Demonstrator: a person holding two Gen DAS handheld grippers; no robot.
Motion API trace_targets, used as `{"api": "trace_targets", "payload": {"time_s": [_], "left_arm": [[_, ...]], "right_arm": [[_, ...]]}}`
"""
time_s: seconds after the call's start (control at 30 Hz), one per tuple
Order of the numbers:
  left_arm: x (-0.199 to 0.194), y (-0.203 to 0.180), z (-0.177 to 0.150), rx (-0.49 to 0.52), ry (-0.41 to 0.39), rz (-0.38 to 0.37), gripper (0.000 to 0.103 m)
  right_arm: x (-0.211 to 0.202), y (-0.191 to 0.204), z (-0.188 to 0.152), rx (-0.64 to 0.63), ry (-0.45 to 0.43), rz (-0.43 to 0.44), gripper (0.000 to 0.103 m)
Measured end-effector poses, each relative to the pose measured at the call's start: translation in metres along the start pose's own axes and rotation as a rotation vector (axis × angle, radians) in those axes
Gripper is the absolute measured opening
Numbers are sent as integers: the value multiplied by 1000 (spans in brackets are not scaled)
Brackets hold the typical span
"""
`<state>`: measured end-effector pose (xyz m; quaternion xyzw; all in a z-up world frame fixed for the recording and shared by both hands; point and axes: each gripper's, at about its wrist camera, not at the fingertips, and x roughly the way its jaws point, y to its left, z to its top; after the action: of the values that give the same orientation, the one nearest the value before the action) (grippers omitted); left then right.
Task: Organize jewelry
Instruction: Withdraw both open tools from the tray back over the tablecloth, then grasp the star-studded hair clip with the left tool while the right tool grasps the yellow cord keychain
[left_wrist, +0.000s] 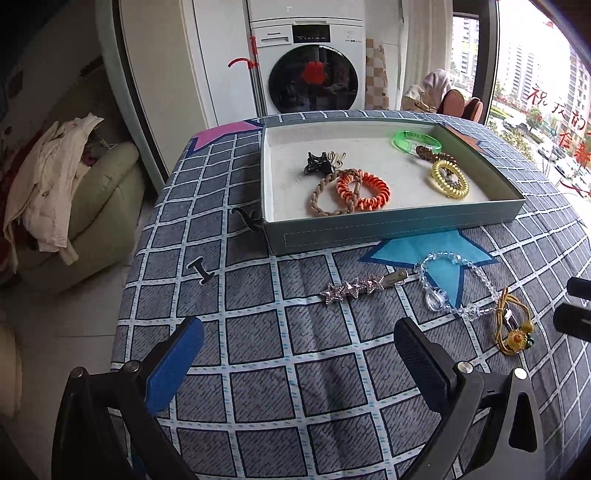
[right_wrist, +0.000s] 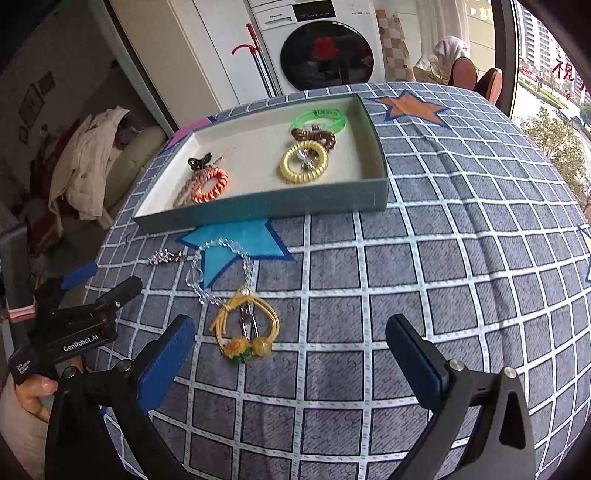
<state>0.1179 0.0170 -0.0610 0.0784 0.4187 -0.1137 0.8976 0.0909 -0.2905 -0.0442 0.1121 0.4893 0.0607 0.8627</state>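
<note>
Both grippers hover over the checked counter (right_wrist: 424, 258) with jaws spread wide, holding nothing: left gripper (left_wrist: 299, 354), right gripper (right_wrist: 290, 350). Nearest the right gripper, at 11 o'clock, lies the yellow sunflower hair tie (right_wrist: 243, 328); touching it further on, the clear bead bracelet (left_wrist: 454, 280), the star hair clip (left_wrist: 352, 288) beside it. Beyond at 12 o'clock the tray (left_wrist: 391, 225) holds hair ties, with a washing machine (left_wrist: 310, 62) behind
</note>
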Motion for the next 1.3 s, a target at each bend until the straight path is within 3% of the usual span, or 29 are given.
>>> {"api": "trace_targets", "payload": {"time_s": [0.33,0.5,0.63,0.8,0.93,1.07,1.1,1.13,1.17,1.23,1.3], "left_arm": [[5,-12,15,37,9,-53,103],[5,-16,25,70,-4,-56,103],[9,-21,27,120,-19,-34,103],[13,-21,24,132,-8,-50,103],[13,-26,25,138,-27,-66,94],[8,-30,23,140,-17,-115,75],[7,-31,23,147,-21,-109,69],[5,-34,21,159,-25,-105,55],[3,-36,21,170,-28,-98,52],[-1,-35,19,179,-30,-72,33],[-3,-29,18,154,-28,-83,31]], "right_arm": [[6,11,-8,-53,16,-20,102],[12,23,-10,-72,23,-18,92],[16,19,-11,-30,31,-29,72],[15,22,-12,-16,27,-30,67],[18,33,-14,-47,13,-82,59],[17,42,-19,-87,-2,-76,33],[16,44,-20,-94,-2,-72,29],[16,45,-21,-101,1,-72,20],[17,45,-22,-105,6,-68,14],[15,41,-24,-92,4,-41,13],[14,34,-23,-65,5,-19,13]]}}
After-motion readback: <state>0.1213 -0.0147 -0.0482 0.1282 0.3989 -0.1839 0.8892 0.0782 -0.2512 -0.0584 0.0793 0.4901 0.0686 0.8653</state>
